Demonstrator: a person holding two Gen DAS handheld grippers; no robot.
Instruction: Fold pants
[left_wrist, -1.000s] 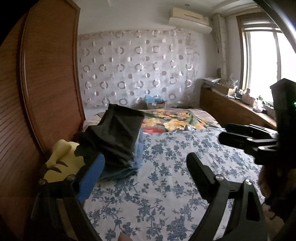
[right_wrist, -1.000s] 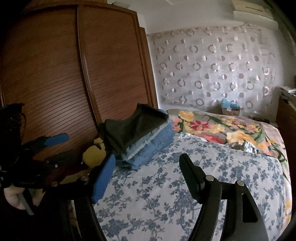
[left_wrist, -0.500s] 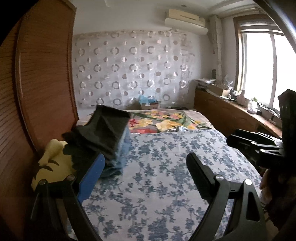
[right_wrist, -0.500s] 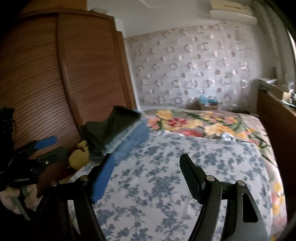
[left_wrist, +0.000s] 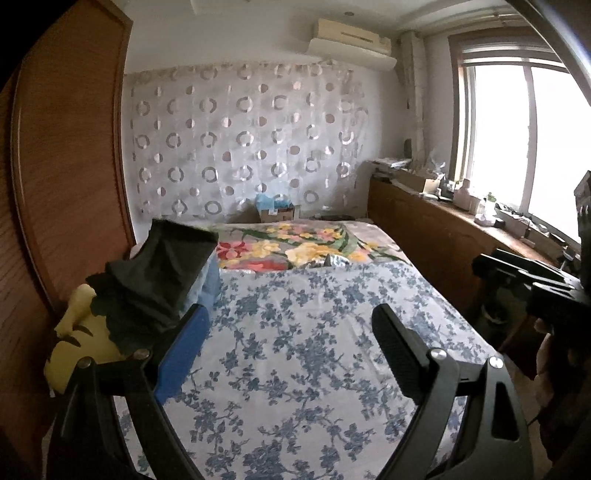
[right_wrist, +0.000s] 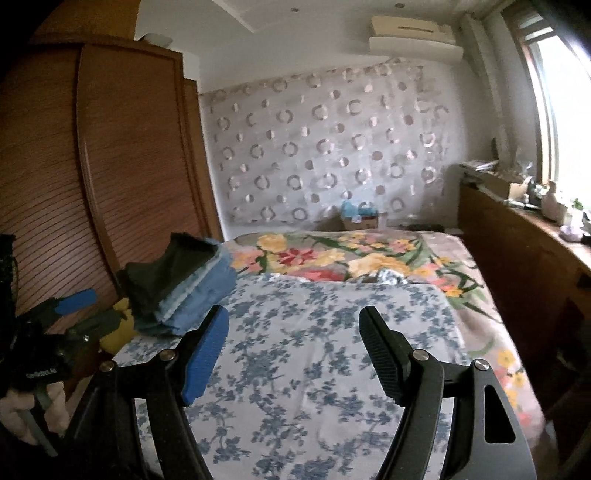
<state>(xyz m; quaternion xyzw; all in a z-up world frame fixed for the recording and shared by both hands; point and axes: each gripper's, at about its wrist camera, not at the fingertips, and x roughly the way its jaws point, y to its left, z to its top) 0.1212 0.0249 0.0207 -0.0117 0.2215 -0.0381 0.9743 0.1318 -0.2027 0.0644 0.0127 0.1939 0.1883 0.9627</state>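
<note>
With both grippers' fingers (left_wrist: 391, 343) released and empty, the pants (left_wrist: 159, 280) sit stacked at the bed's (left_wrist: 314, 350) left, so we judge fetching another pair comes next.

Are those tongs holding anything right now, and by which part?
Nothing is held. The left tongs and right tongs both gape open over the floral bedsheet.
</note>
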